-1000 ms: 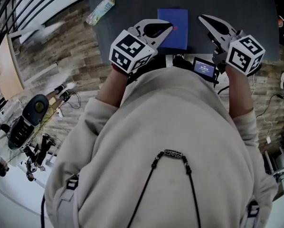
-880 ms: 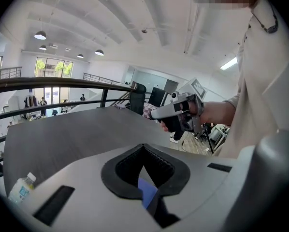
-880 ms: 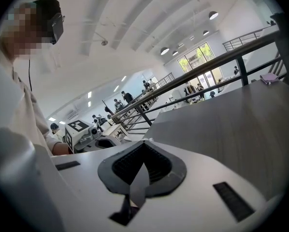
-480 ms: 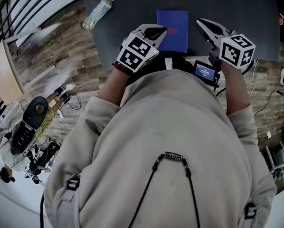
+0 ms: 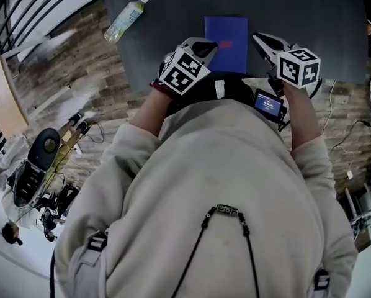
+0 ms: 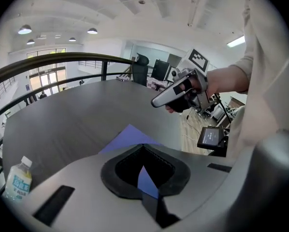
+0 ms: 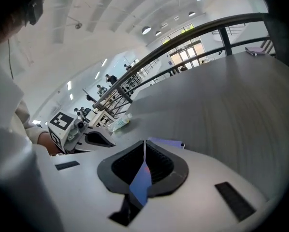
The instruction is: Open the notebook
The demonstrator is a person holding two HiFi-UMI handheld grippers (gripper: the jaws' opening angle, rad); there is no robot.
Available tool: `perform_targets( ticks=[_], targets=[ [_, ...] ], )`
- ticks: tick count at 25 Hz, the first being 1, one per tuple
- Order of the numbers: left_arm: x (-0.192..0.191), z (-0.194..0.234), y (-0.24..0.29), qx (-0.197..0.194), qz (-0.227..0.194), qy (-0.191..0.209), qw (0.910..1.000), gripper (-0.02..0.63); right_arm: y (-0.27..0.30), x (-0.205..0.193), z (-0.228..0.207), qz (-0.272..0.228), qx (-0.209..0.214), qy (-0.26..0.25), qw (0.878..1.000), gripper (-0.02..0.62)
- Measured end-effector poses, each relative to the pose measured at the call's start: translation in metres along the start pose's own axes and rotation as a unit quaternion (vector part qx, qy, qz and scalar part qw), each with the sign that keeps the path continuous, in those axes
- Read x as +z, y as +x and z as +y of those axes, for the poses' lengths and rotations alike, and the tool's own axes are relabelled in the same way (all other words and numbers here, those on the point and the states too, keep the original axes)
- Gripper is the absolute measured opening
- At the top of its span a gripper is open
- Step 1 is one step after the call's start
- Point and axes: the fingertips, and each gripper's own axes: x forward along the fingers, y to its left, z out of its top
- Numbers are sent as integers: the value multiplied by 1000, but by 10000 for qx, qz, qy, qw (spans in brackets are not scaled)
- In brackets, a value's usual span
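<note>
A closed blue notebook (image 5: pixel 226 41) lies flat on the dark grey table (image 5: pixel 309 23), near its front edge. My left gripper (image 5: pixel 208 44) hovers over the notebook's left edge, jaws shut and holding nothing. My right gripper (image 5: pixel 258 38) hangs just right of the notebook, also shut and holding nothing. In the left gripper view the notebook (image 6: pixel 129 136) shows past the closed tips (image 6: pixel 143 147), with the right gripper (image 6: pixel 157 102) beyond. In the right gripper view the notebook (image 7: pixel 166 142) lies just ahead of the tips (image 7: pixel 144 144), and the left gripper (image 7: pixel 106 140) is on the left.
A plastic water bottle (image 5: pixel 125 17) lies at the table's far left corner. A small device with a lit screen (image 5: pixel 268 103) hangs at the person's waist. Wood floor with cables and gear (image 5: pixel 43 160) lies to the left. A curved railing (image 6: pixel 62 59) borders the table's far side.
Both grippers have come down toward the table and closer to the notebook's sides. The notebook and the bottle have not moved, and both grippers stay shut.
</note>
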Motion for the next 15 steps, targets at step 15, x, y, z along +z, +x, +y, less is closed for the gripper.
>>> perform_targets(
  ticks=[15],
  targets=[
    [-64, 8, 40, -152, 746, -87, 9971, 5, 34, -61, -42, 673, -180, 762, 9947, 34]
  ],
)
